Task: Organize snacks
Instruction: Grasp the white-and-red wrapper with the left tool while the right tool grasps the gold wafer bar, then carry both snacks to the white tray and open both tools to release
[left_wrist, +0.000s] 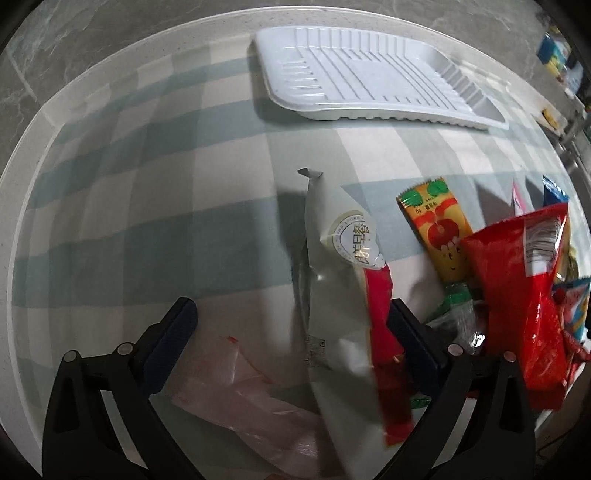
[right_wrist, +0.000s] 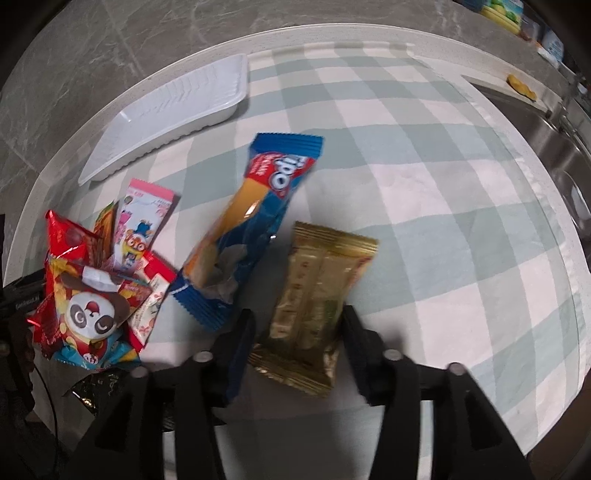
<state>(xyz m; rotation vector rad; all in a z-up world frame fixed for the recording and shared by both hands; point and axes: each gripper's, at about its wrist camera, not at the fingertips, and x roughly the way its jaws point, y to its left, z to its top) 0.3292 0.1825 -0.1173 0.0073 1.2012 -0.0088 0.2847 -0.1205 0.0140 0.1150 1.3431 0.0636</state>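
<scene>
Checked cloth (right_wrist: 424, 192): bare and roomy to my right, up to the counter rim and sink (right_wrist: 561, 147).
White tray (left_wrist: 369, 74): empty, near the far edge.
My right gripper (right_wrist: 299, 325): jaws apart, gold packet (right_wrist: 317, 295) between them; I cannot tell if the pads touch it.
My left gripper (left_wrist: 291, 314): jaws wide apart, white packet (left_wrist: 332, 266) between them.
Right view only: blue packet (right_wrist: 251, 218), panda bag (right_wrist: 88, 314).
</scene>
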